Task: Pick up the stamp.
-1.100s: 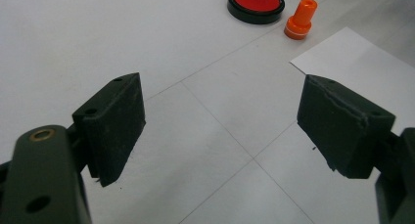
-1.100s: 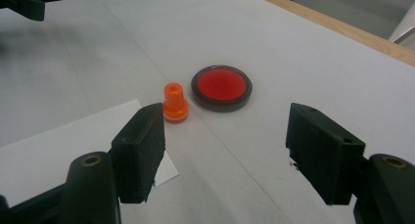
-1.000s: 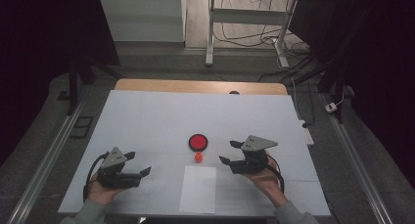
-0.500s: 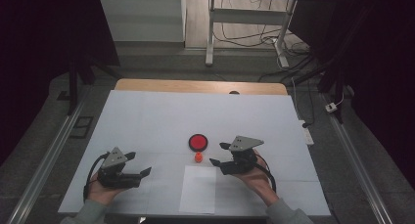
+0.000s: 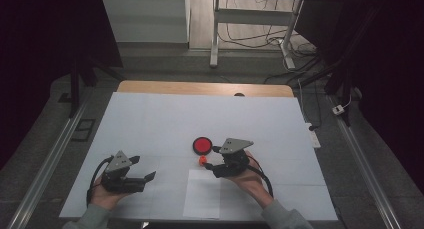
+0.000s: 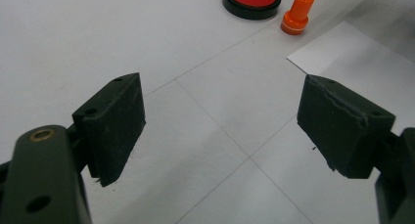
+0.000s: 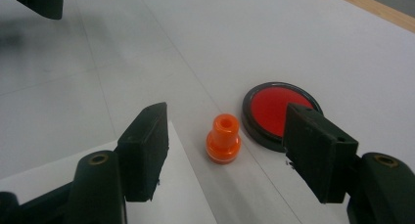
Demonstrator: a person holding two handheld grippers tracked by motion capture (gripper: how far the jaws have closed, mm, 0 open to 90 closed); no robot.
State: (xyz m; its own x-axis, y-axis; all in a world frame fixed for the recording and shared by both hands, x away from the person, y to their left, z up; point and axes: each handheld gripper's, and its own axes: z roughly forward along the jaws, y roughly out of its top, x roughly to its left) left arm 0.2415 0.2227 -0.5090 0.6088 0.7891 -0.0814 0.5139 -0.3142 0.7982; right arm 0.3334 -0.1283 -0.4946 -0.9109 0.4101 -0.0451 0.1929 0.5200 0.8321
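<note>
A small orange stamp [image 5: 202, 160] stands upright on the white table cover, just in front of a round red ink pad [image 5: 202, 145]. A white paper sheet [image 5: 202, 194] lies flat nearer the front edge. My right gripper [image 5: 214, 160] is open, low over the table, its jaws pointing left at the stamp. In the right gripper view the stamp [image 7: 223, 138] stands just ahead of the gap between the two jaws, untouched, with the ink pad [image 7: 279, 109] behind it. My left gripper [image 5: 144, 168] is open and empty at the front left, with the stamp [image 6: 297, 13] far ahead.
The white table cover [image 5: 150, 119] reaches back to a wooden strip [image 5: 200, 88]. Metal rails run along both sides. Beyond the table stand a white panel and a desk frame with cables on the floor.
My right gripper has moved left, bringing its open jaws close to the orange stamp. The left gripper has stayed where it was.
</note>
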